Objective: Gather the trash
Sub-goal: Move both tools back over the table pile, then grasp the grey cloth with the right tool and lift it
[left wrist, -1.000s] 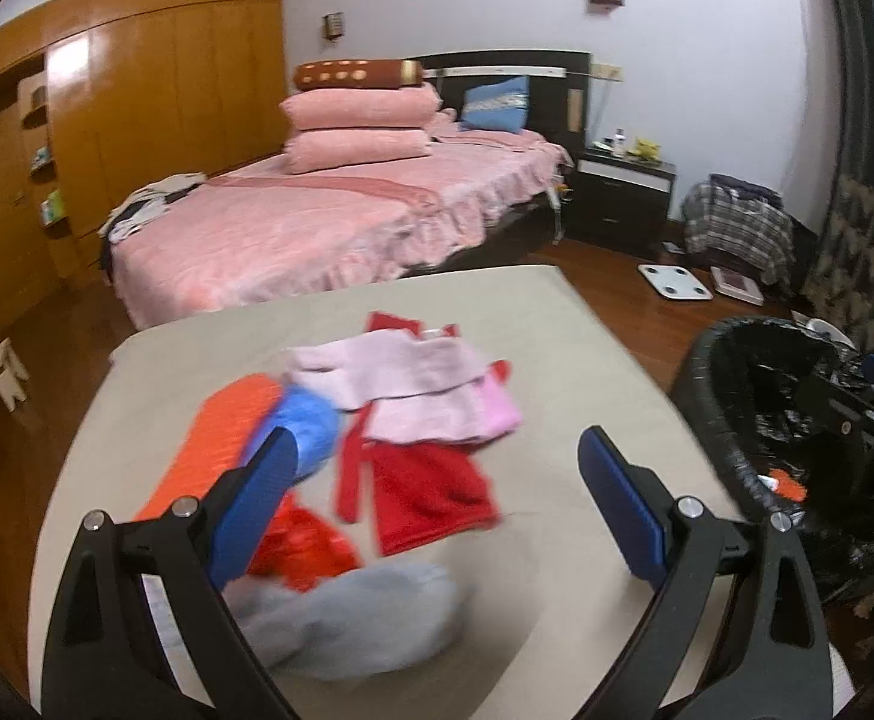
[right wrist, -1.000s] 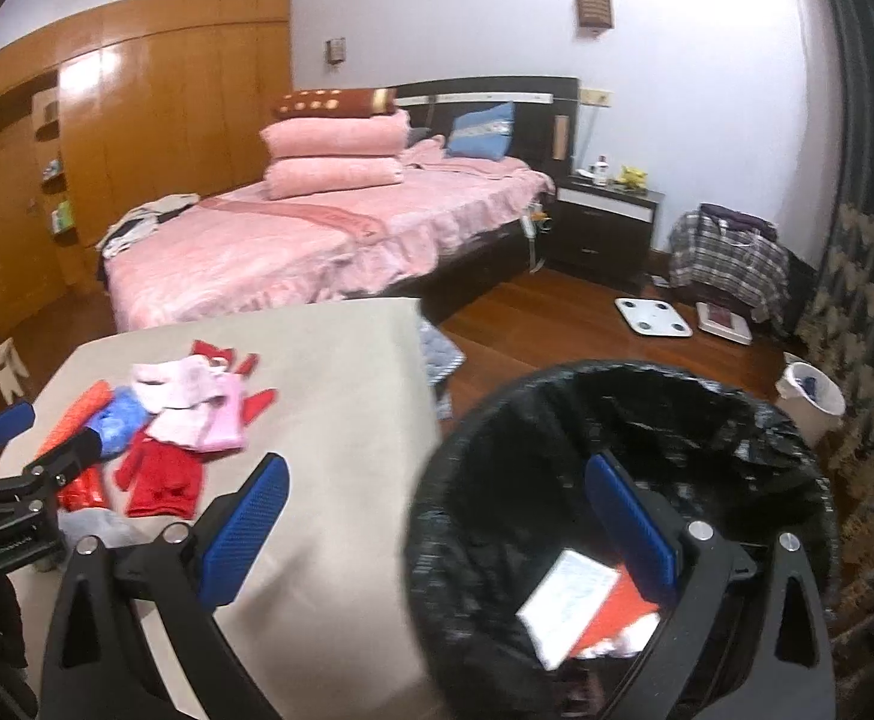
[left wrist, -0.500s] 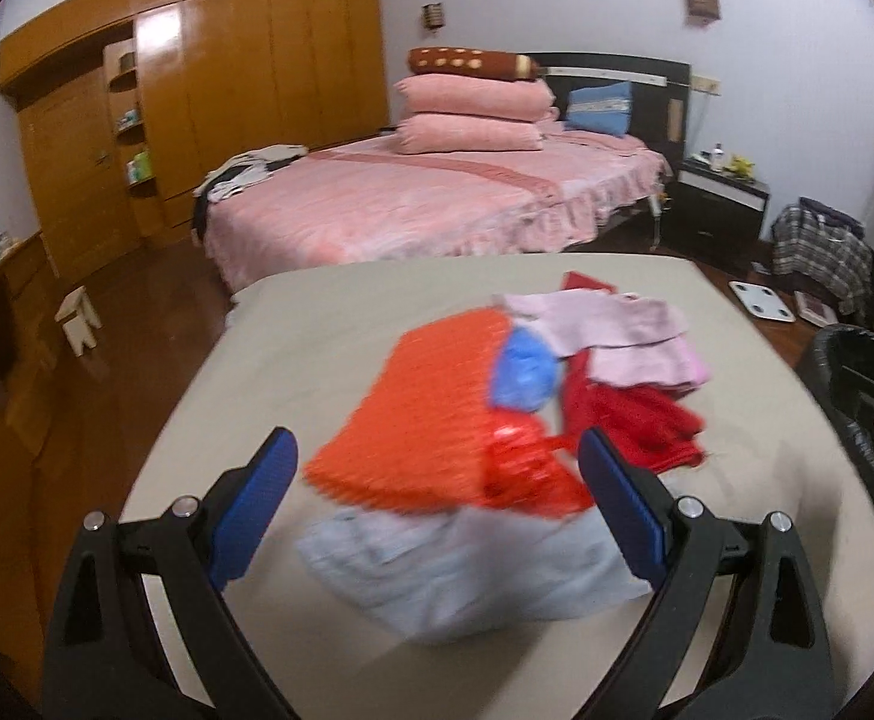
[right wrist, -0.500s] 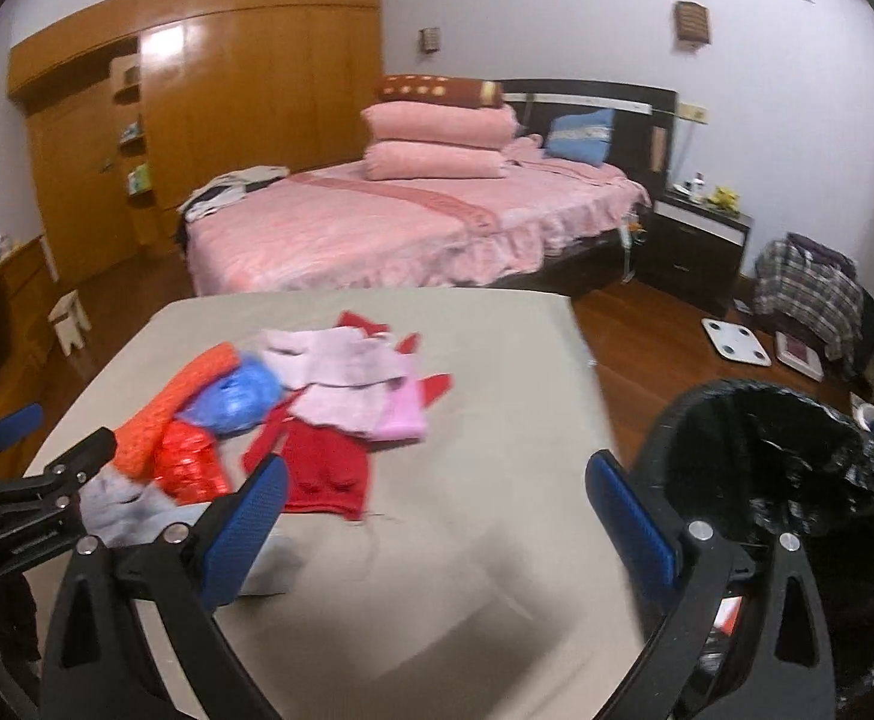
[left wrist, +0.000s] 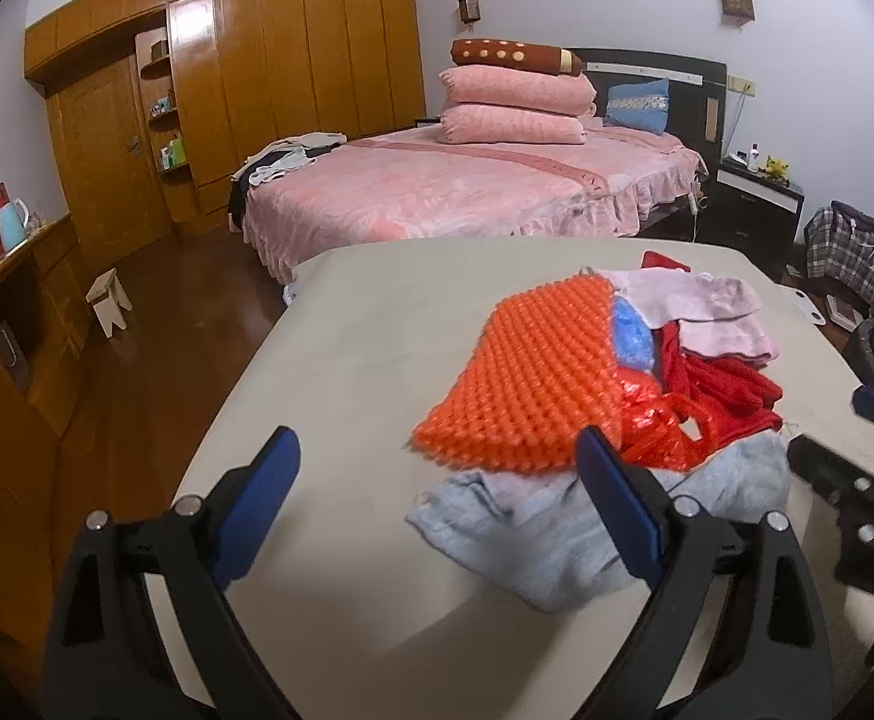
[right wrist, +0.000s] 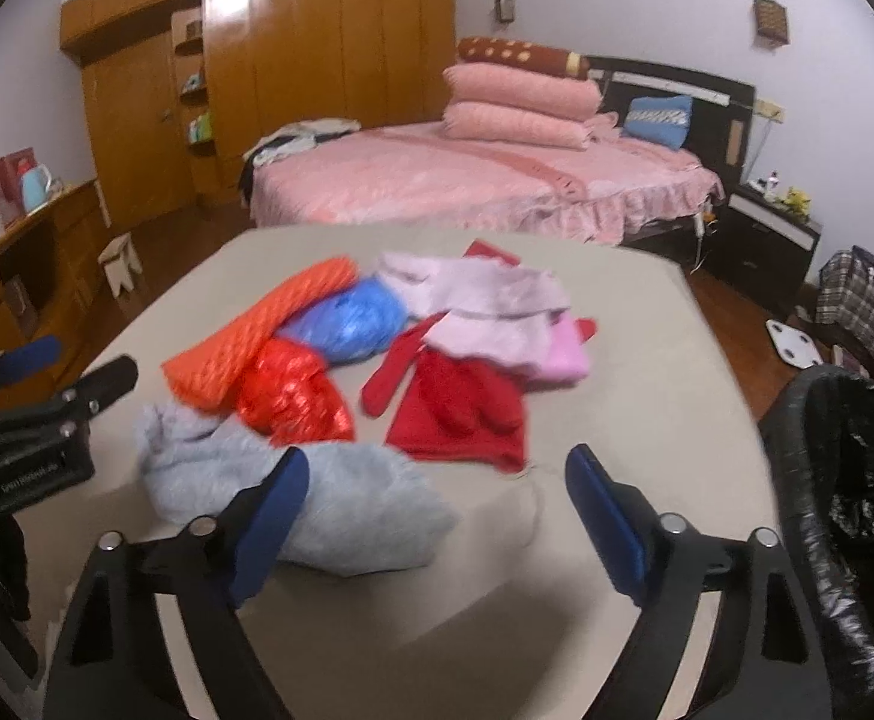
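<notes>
A pile lies on the beige table (left wrist: 347, 360): an orange bubble mat (left wrist: 532, 378), a blue plastic bag (right wrist: 347, 315), a red plastic bag (right wrist: 293, 396), red cloth (right wrist: 460, 414), pink cloths (right wrist: 484, 312) and a grey cloth (right wrist: 341, 504). My left gripper (left wrist: 437, 456) is open and empty just left of the pile's near edge. My right gripper (right wrist: 437, 468) is open and empty over the grey cloth's near side. The black-lined trash bin (right wrist: 850, 468) stands to the right of the table.
A pink bed (left wrist: 466, 192) with stacked pillows stands behind the table. A wooden wardrobe (left wrist: 269, 72) lines the left wall, with a small stool (left wrist: 110, 300) on the floor. A nightstand (left wrist: 754, 210), a white scale (right wrist: 793, 345) and a checked bag (right wrist: 862, 306) are at the right.
Both grippers have swung left. The right gripper left the bin and now faces the pile. The left gripper now sees the pile at its right. Both stay open.
</notes>
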The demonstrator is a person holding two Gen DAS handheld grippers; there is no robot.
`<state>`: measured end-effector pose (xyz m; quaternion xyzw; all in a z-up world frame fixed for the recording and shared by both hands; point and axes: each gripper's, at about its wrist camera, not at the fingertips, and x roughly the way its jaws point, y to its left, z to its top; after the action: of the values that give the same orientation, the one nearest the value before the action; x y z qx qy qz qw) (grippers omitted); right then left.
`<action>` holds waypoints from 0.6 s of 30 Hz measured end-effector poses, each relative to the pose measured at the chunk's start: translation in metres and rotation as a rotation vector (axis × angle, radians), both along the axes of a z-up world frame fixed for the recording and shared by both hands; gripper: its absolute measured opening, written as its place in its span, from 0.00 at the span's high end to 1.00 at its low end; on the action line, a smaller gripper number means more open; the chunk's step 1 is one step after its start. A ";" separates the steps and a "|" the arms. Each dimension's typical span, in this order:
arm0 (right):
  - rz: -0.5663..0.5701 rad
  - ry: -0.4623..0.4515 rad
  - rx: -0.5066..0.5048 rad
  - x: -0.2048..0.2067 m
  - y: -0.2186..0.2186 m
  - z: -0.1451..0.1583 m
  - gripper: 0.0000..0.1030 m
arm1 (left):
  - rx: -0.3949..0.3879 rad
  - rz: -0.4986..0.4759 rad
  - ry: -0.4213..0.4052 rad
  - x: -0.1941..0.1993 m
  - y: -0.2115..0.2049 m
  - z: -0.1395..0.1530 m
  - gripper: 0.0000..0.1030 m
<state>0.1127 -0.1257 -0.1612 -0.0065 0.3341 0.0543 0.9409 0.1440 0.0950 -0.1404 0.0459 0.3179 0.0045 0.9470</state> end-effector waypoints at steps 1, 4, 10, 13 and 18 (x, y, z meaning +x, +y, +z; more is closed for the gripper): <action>0.006 0.007 0.000 0.000 0.002 -0.002 0.22 | 0.000 0.000 0.003 0.000 0.001 -0.001 0.17; 0.032 0.036 -0.009 0.001 0.011 -0.010 0.30 | -0.004 0.004 0.009 -0.001 0.005 -0.003 0.18; 0.083 0.098 -0.006 0.003 0.022 -0.023 0.60 | -0.013 0.007 0.013 -0.001 0.009 -0.004 0.18; 0.096 0.108 0.006 0.005 0.023 -0.026 0.78 | -0.014 0.007 0.016 -0.001 0.010 -0.004 0.18; 0.118 0.105 0.030 0.002 0.020 -0.023 0.91 | -0.010 0.003 0.028 0.000 0.006 -0.006 0.18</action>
<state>0.1144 -0.1055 -0.1841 -0.0092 0.3813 0.1149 0.9173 0.1443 0.1007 -0.1459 0.0405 0.3313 0.0035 0.9427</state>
